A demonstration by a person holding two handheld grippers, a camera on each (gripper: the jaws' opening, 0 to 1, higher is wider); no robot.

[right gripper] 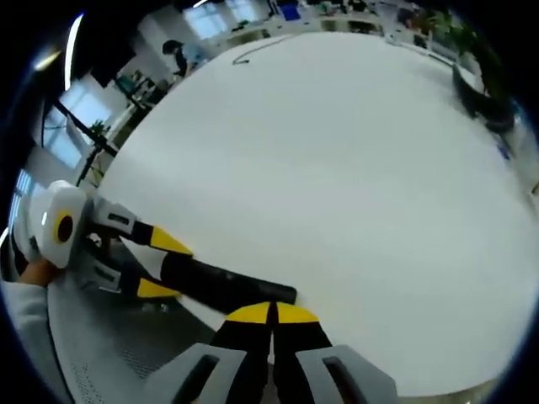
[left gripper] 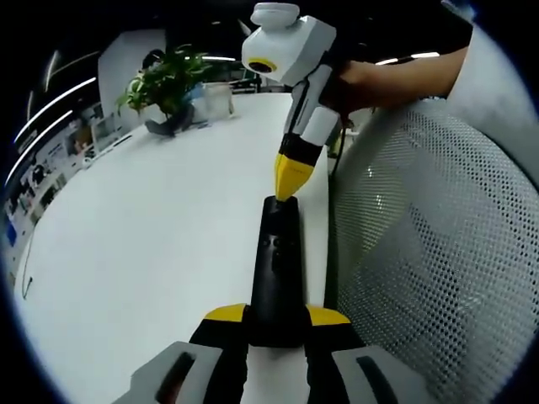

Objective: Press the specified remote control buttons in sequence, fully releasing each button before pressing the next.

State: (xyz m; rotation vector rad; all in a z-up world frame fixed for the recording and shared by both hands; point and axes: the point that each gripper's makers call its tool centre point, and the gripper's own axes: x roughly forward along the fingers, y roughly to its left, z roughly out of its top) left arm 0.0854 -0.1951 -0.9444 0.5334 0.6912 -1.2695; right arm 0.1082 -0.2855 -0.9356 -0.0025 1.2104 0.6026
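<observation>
At table (left gripper: 152,244) edge, left gripper (left gripper: 276,324) clamps remote (left gripper: 278,269) by its near end; right gripper (left gripper: 292,178), jaws closed together, tips touch remote's far end.

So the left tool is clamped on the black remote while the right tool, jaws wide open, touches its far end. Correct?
Not quite. The right tool has its jaws closed together, yellow tips meeting in a point at the far end of the remote, as the left gripper view shows. The left tool does clamp the remote's near end.
</observation>
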